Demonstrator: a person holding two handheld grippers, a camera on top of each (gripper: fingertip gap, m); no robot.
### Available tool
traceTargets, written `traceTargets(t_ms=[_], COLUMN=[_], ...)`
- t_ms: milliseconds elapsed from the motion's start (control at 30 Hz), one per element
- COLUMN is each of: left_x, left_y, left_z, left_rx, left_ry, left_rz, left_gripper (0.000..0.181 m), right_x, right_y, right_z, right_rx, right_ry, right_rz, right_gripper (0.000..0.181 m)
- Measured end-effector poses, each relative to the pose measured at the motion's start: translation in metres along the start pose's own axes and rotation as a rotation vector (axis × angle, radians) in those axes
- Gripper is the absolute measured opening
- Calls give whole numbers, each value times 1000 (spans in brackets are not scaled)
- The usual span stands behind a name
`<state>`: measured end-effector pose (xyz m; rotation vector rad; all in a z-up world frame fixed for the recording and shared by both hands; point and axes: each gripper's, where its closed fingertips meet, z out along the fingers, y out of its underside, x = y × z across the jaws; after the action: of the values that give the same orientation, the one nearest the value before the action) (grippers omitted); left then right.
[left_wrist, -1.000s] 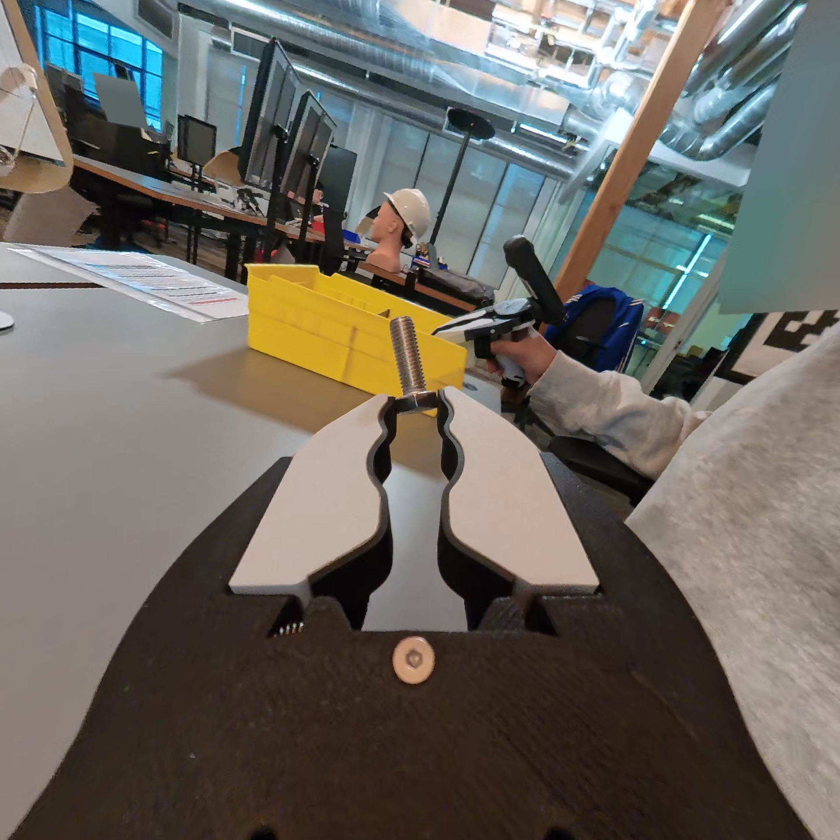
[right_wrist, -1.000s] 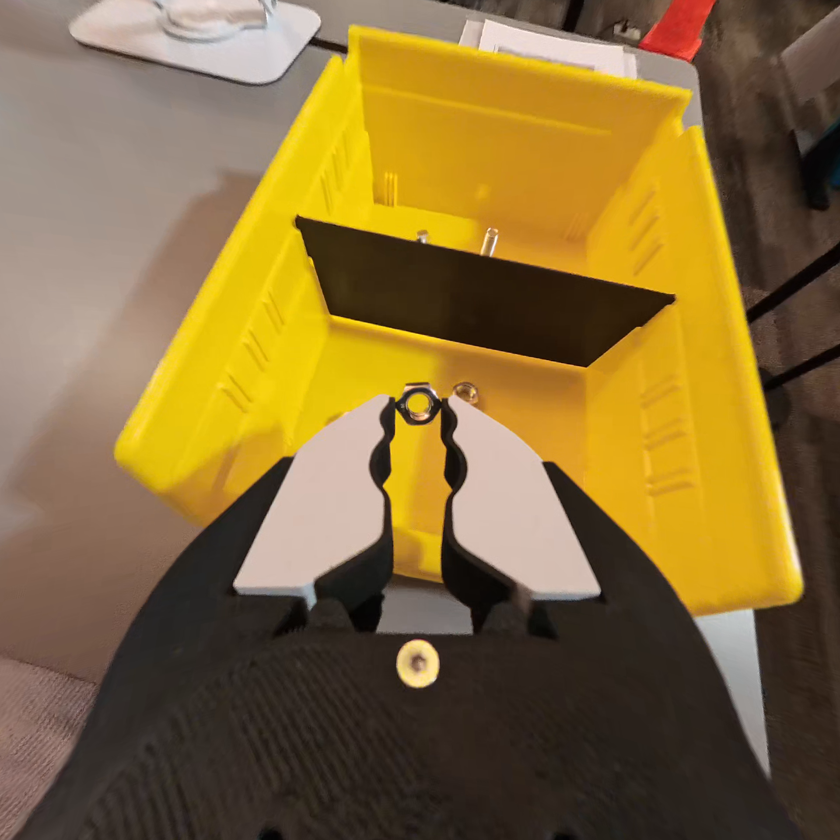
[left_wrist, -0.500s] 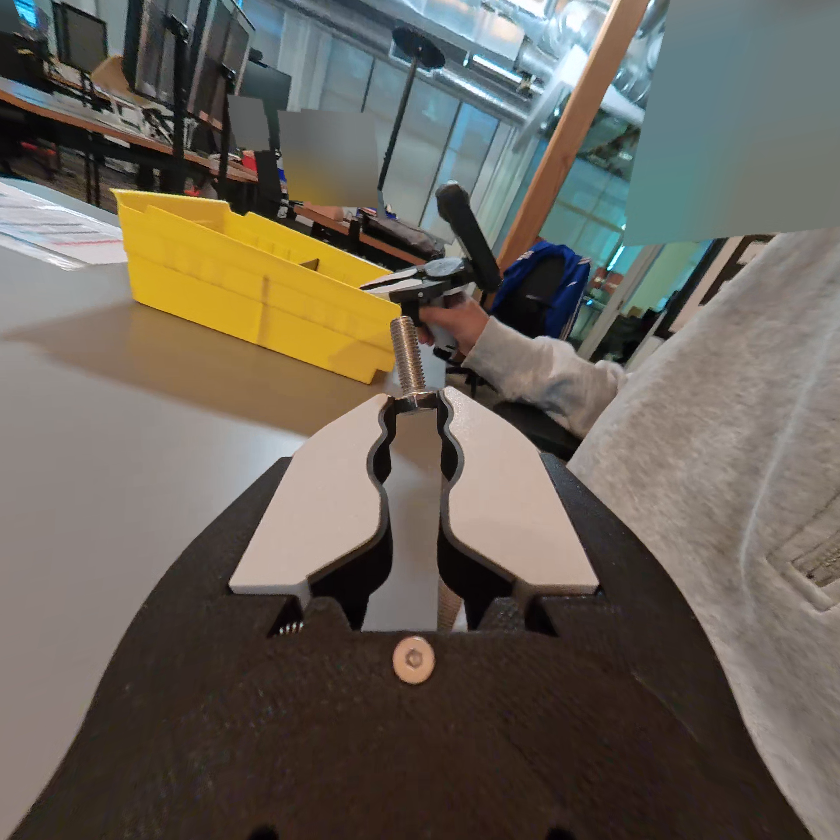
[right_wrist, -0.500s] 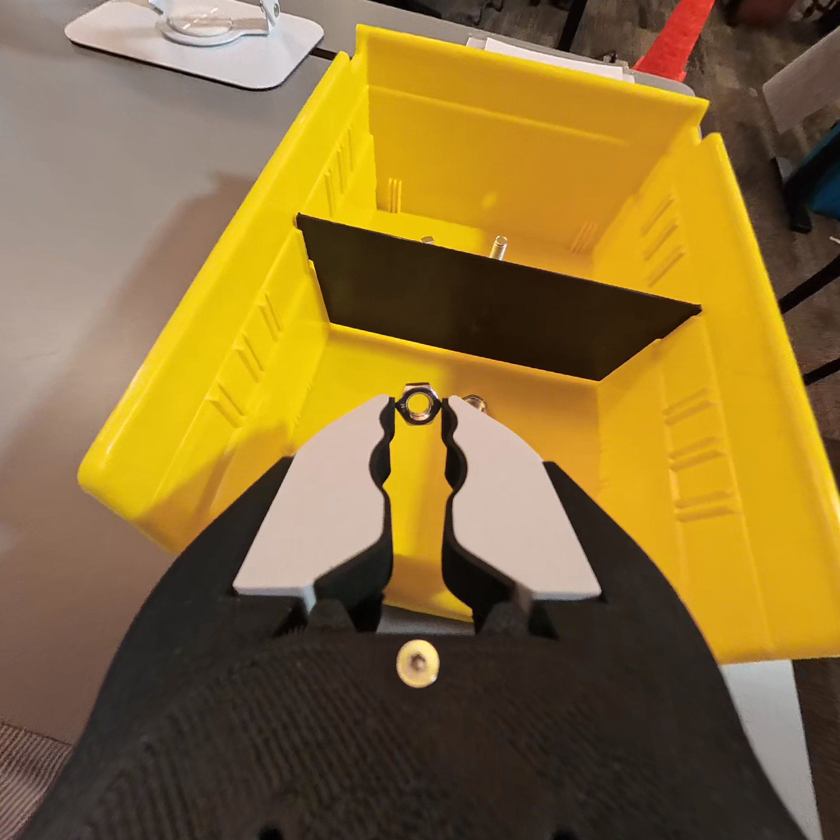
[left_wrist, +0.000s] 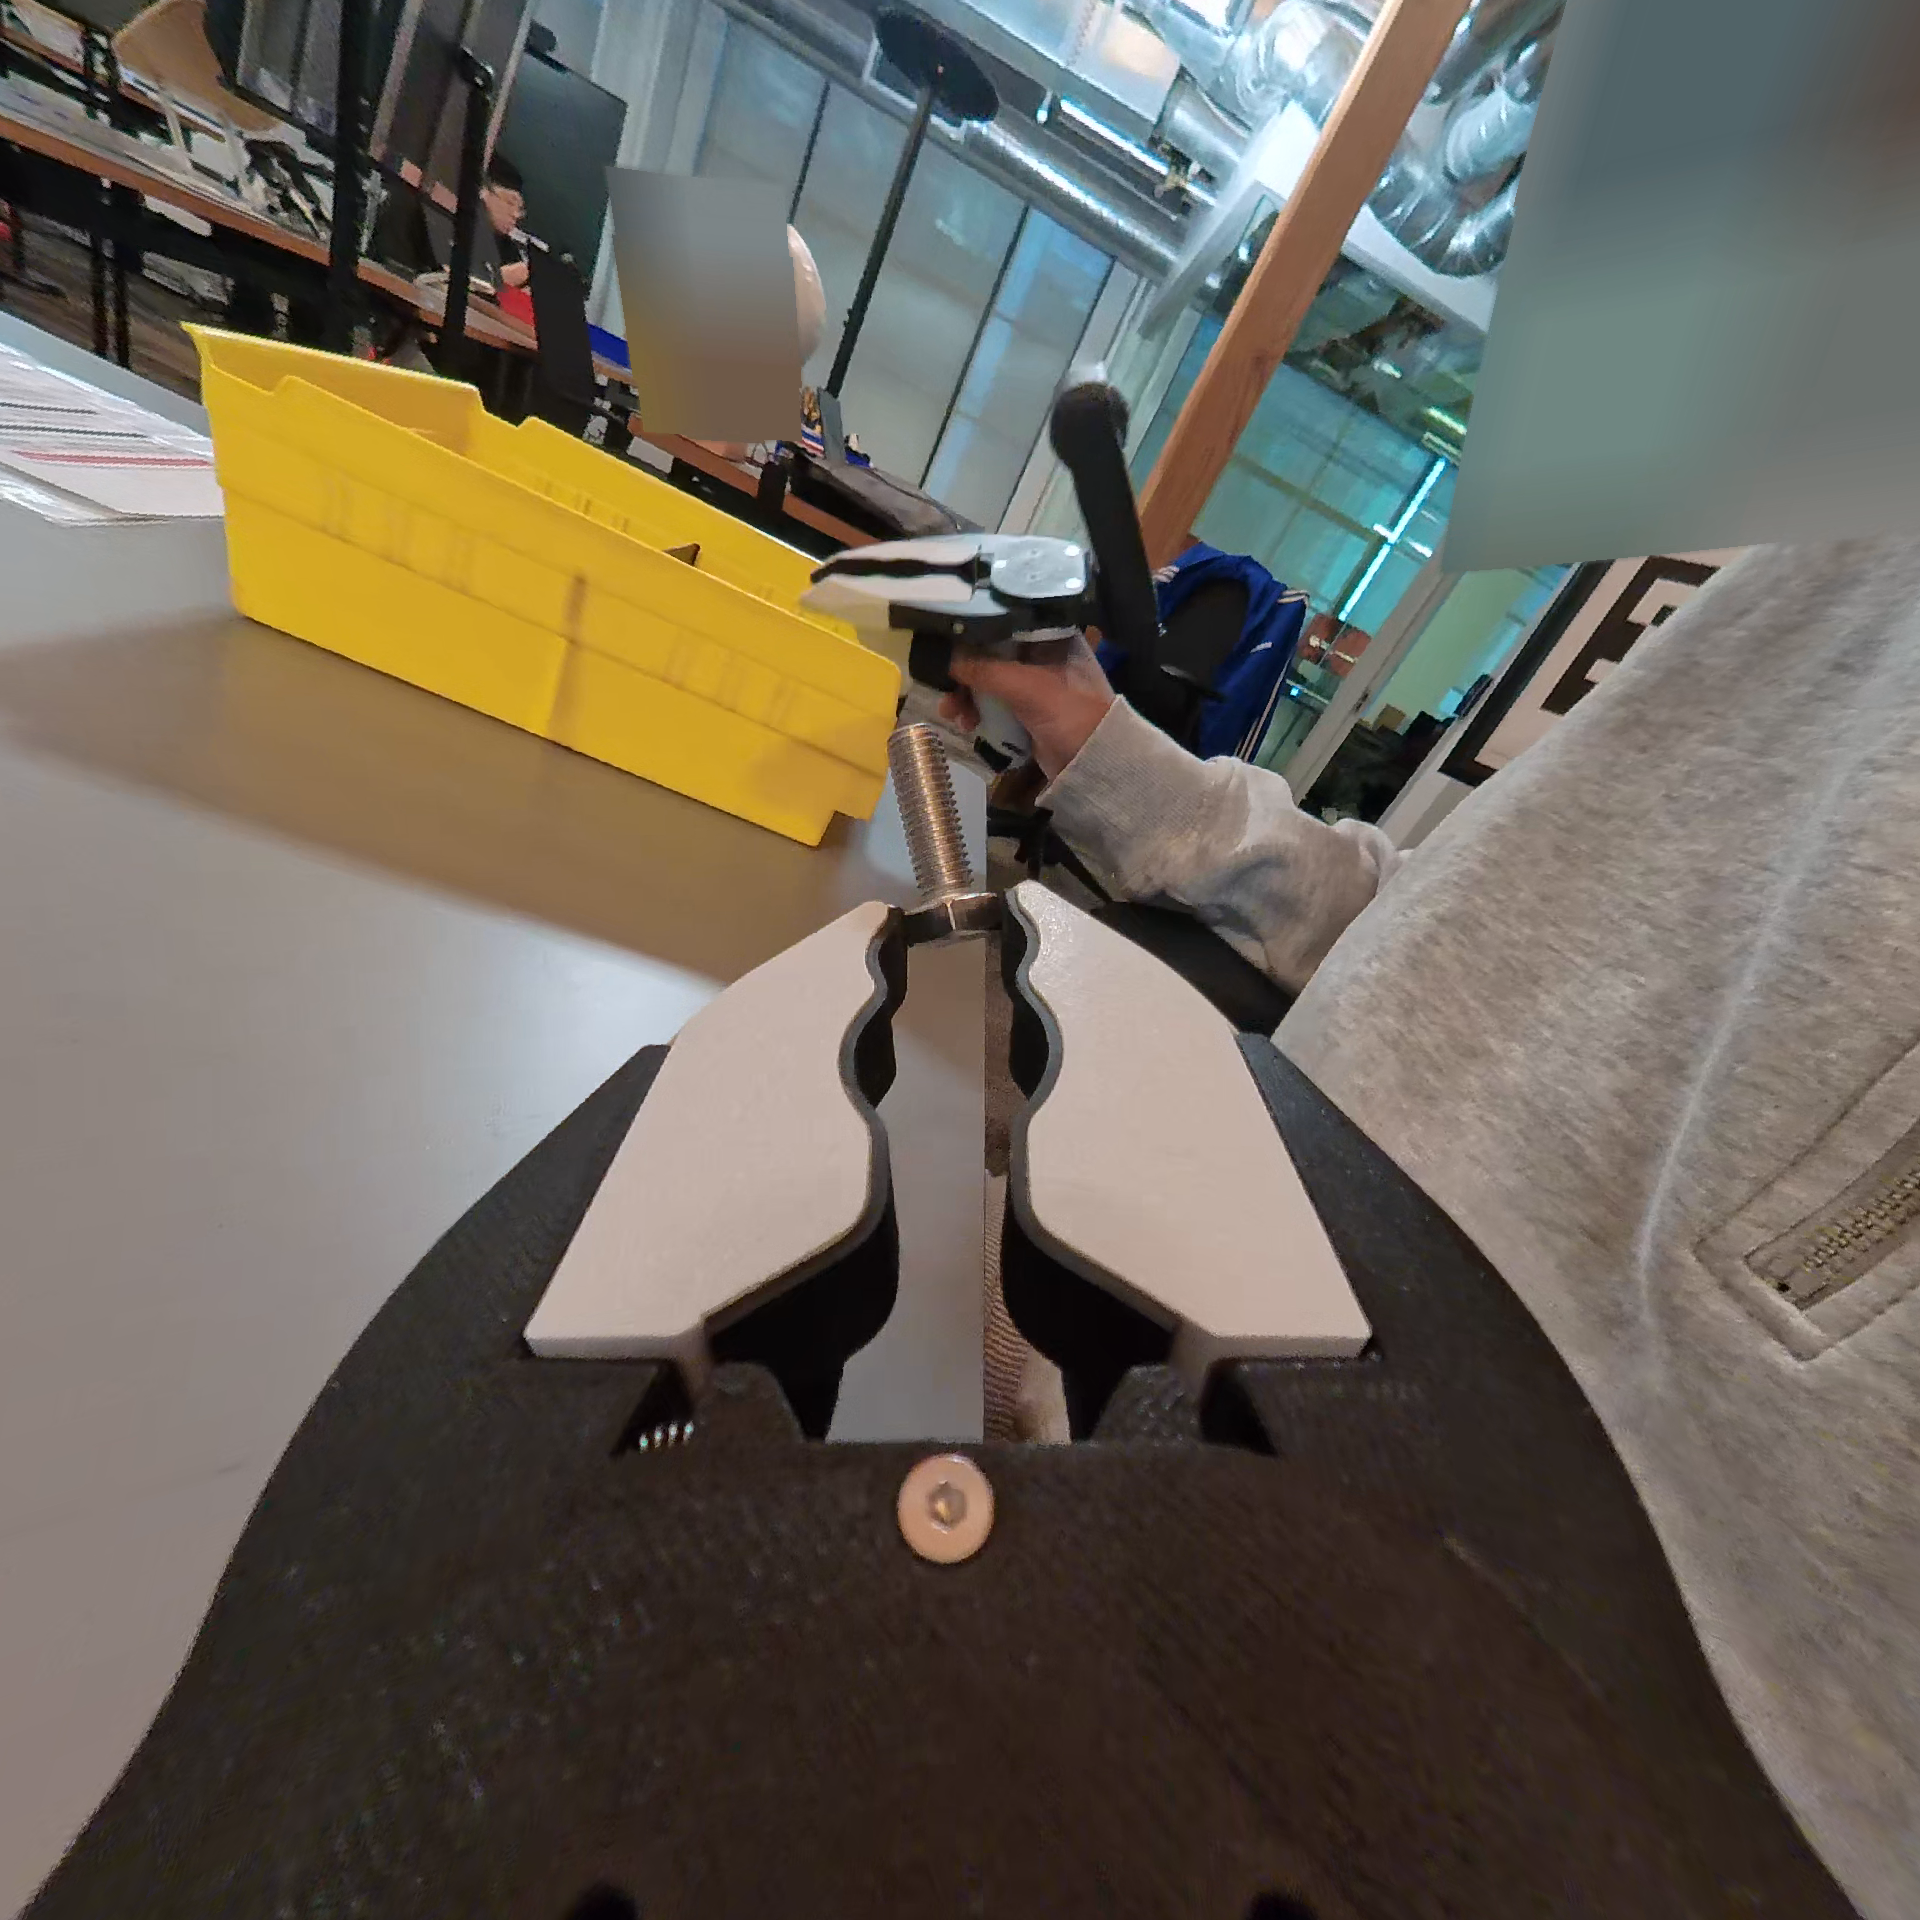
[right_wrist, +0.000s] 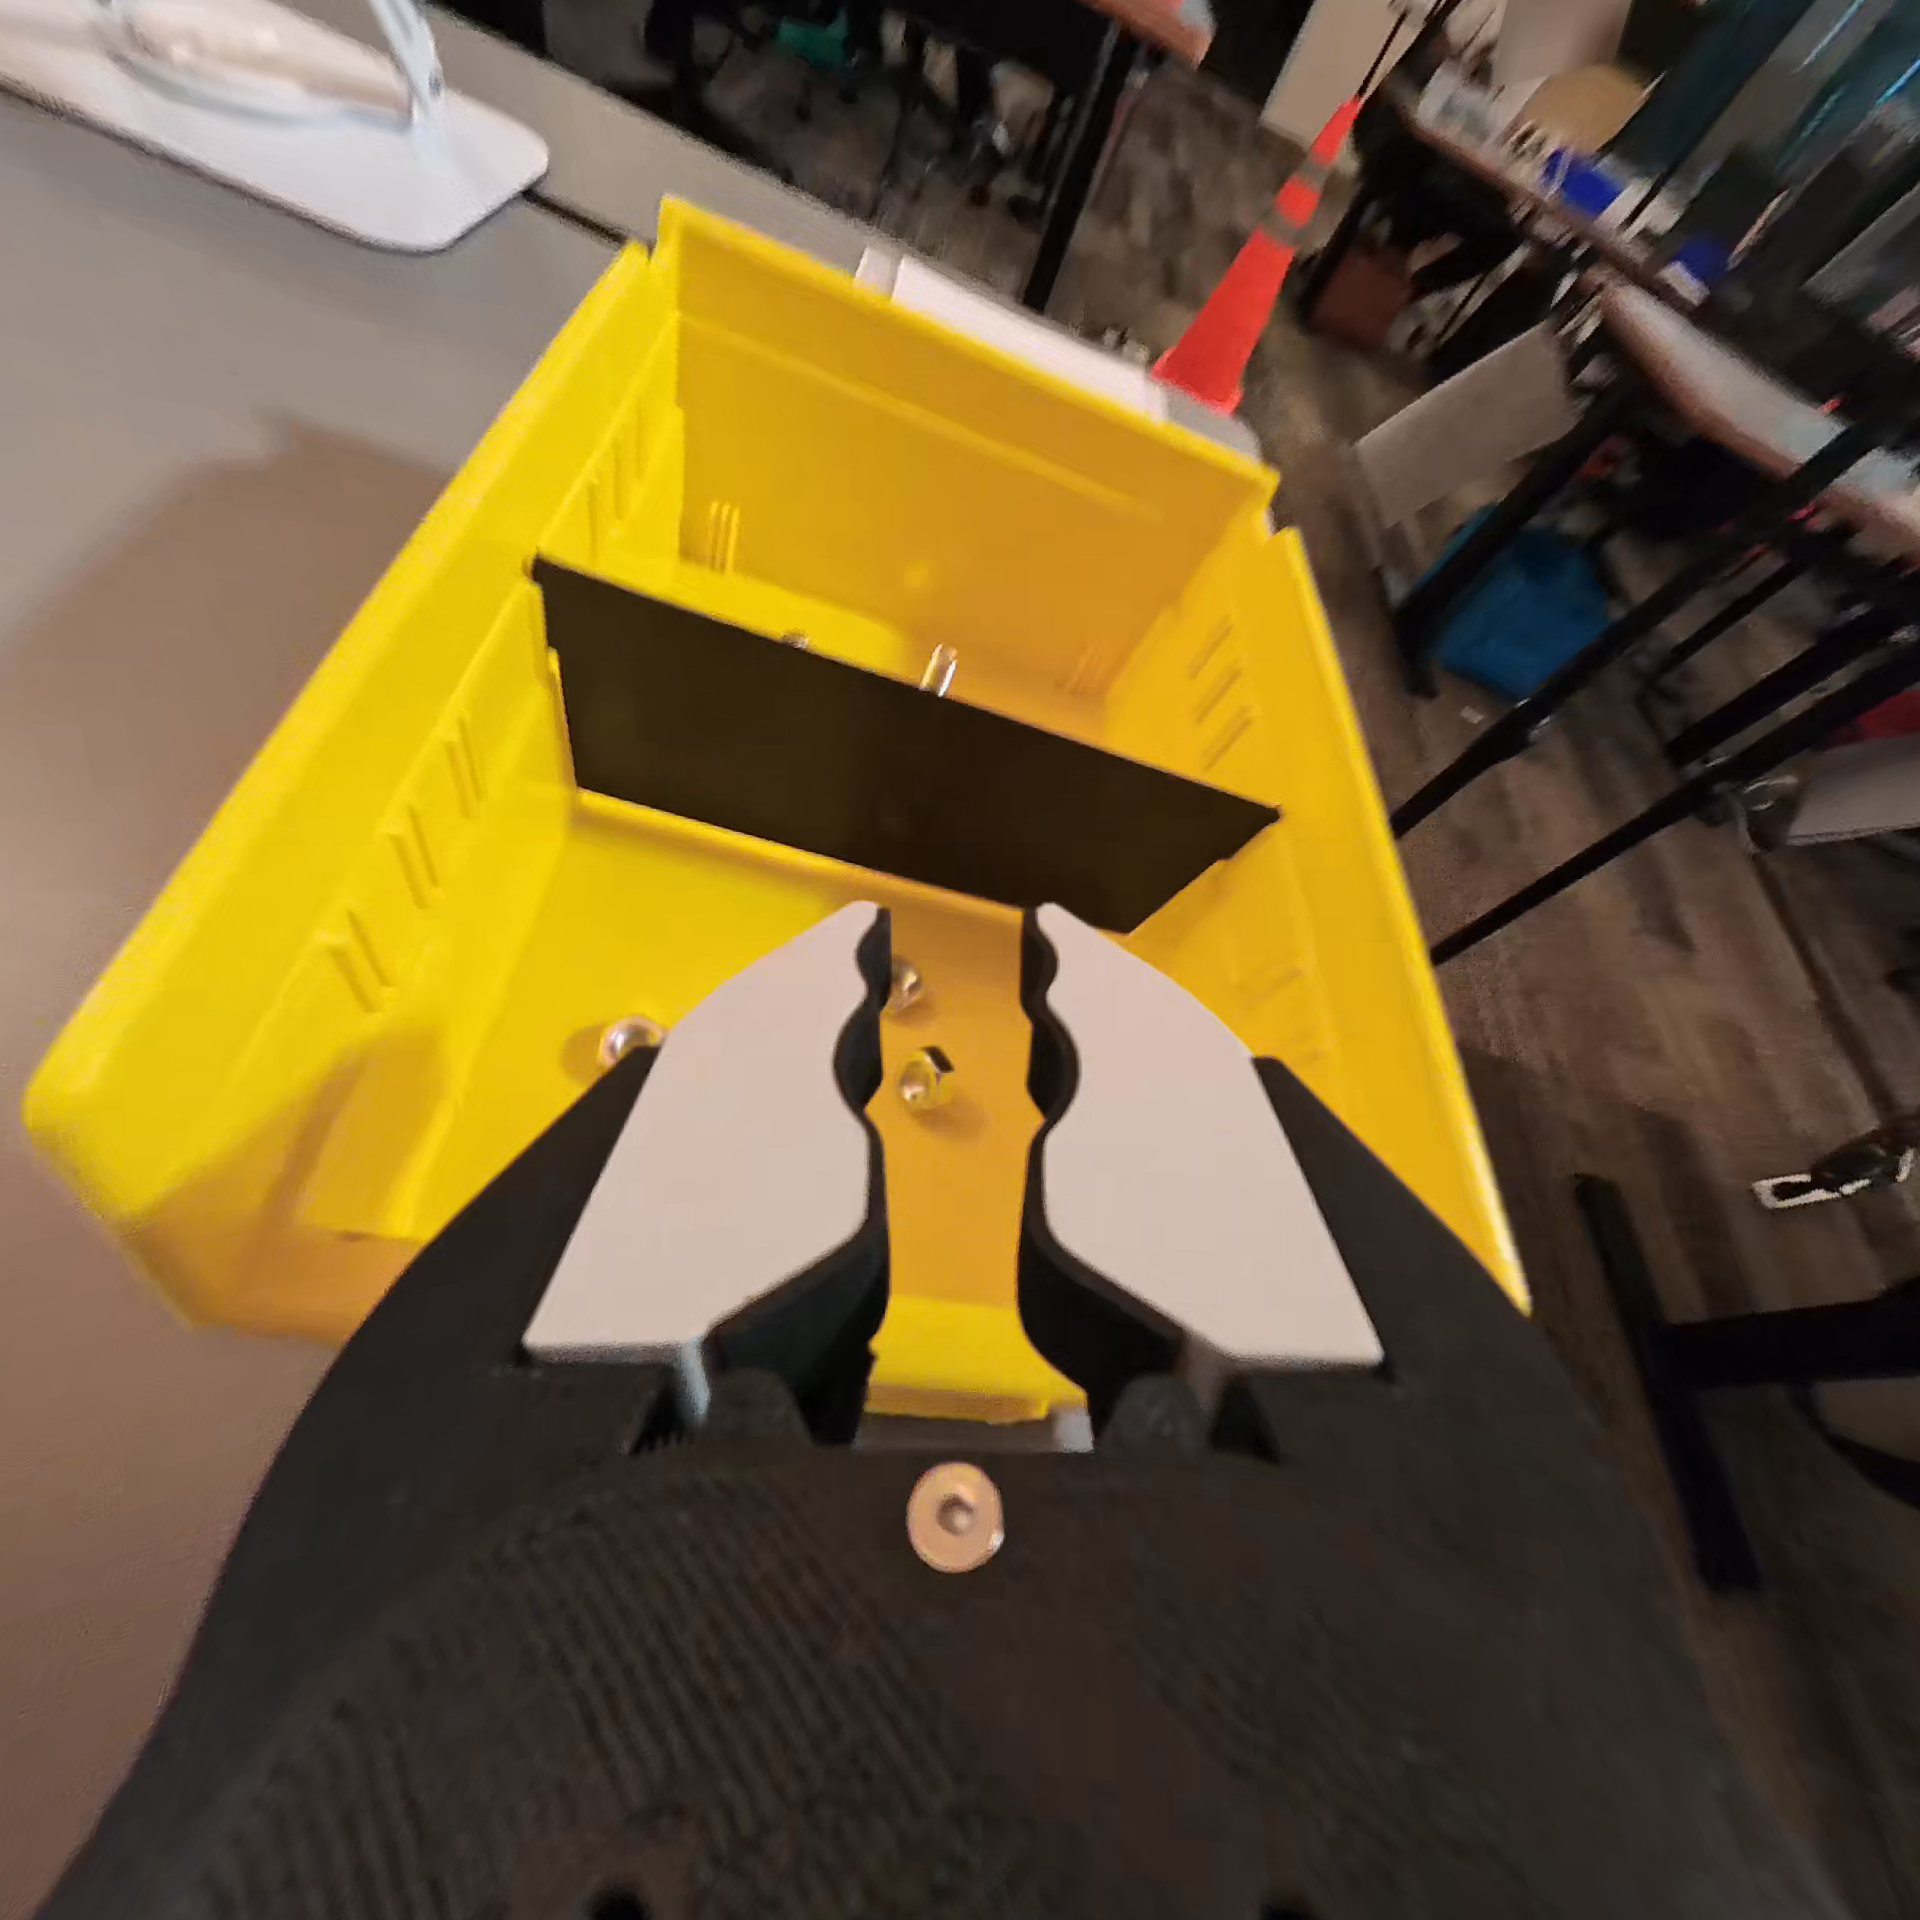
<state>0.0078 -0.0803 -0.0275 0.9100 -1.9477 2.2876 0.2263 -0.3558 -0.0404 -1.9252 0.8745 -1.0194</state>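
My left gripper (left_wrist: 951, 914) is shut on the hex head of a steel bolt (left_wrist: 930, 810), whose threaded shank stands upright above the grey table. A yellow bin (left_wrist: 520, 582) lies beyond it. My right gripper (left_wrist: 904, 571) hovers over the bin's near end. In the right wrist view my right gripper (right_wrist: 954, 920) is open and empty above the bin (right_wrist: 416, 883). A black divider (right_wrist: 883, 779) splits the bin. Three nuts lie on the near compartment's floor: one (right_wrist: 925, 1075) between my fingers, one (right_wrist: 902, 982) just beyond, one (right_wrist: 623, 1039) to the left. A bolt (right_wrist: 940, 665) stands behind the divider.
A white stand base (right_wrist: 312, 156) sits on the table beyond the bin. A printed sheet (left_wrist: 94, 457) lies to the left of the bin. A person's grey sleeve (left_wrist: 1195, 831) and torso (left_wrist: 1610, 1039) fill the right. An orange cone (right_wrist: 1247, 291) and desks stand on the floor past the table edge. There is about 35 centimeters between the tips of the two grippers.
My right gripper has opened and no longer holds the nut it gripped before; it has also swung right over the bin. My left gripper keeps the bolt and has turned slightly.
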Motion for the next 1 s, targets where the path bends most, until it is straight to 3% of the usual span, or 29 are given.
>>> traceTargets(t_ms=[33,167,300,467,600,800,1000], left_x=[0,-3,-7,-13,-13,-5,-1], left_y=[2,5,5,6,9,5,0], left_z=[0,0,-1,-2,-2,-2,-3], left_rx=[-8,-22,-18,-22,-47,-30,-11], left_ry=[-3,-15,-27,-51,-75,-76,-92], left_rz=[5,10,-9,-22,19,70,125], left_gripper=[18,18,18,18,18,18,18], right_x=[4,6,-24,-117,-210,-299,-317], right_y=[-6,-34,-67,-105,-125,-110,-115], right_z=[-4,-22,-38,-59,-93,-100,-108], right_rx=[36,195,325,455,566,421,375], right_ry=[12,-14,-104,-344,-679,-939,-1140], right_rz=[15,115,84,-29,2,84,373], right_gripper=[24,24,21,17,10,11,2])
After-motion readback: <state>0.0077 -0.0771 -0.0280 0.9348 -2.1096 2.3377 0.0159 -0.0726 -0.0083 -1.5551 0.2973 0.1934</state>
